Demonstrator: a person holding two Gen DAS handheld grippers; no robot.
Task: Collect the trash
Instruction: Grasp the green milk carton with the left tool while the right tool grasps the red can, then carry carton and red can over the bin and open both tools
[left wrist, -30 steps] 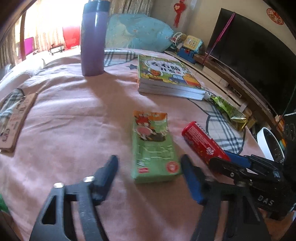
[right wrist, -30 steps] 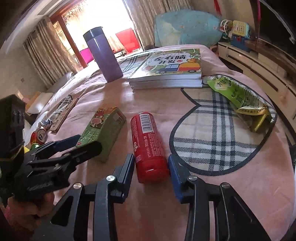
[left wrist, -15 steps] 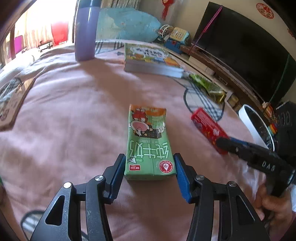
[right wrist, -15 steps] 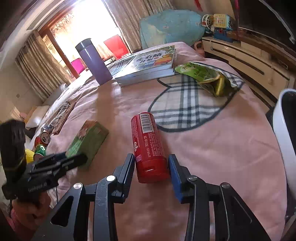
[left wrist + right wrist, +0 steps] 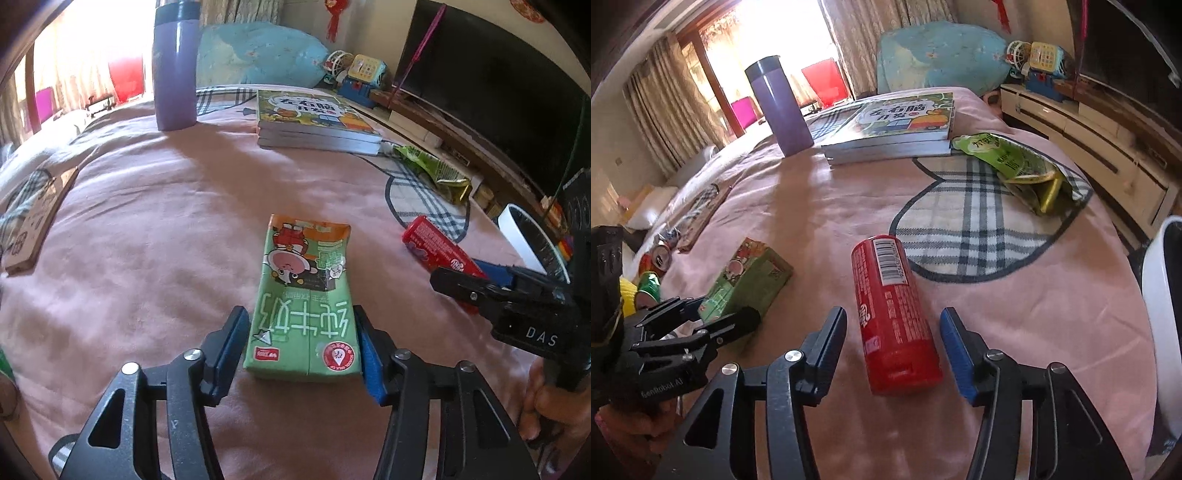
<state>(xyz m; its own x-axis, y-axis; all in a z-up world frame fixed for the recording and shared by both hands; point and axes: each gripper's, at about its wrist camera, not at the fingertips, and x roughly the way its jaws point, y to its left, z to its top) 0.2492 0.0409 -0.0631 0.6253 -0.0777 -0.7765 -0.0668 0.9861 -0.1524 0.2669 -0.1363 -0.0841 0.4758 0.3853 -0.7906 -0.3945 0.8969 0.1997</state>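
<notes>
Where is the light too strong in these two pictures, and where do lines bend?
Left wrist view: the window behind the purple bottle is washed out, and the TV edge bows. Right wrist view: the window is blown white, and the cabinet curves.

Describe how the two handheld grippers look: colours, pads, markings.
Both are black skeletal frames with triangular cut-outs, silver pivot screws and blue pads on the fingers. The left gripper body reads "GenRobot.AI"; the right gripper body reads "DAS". No cables visible. Bare hands, no sleeves seen.
</notes>
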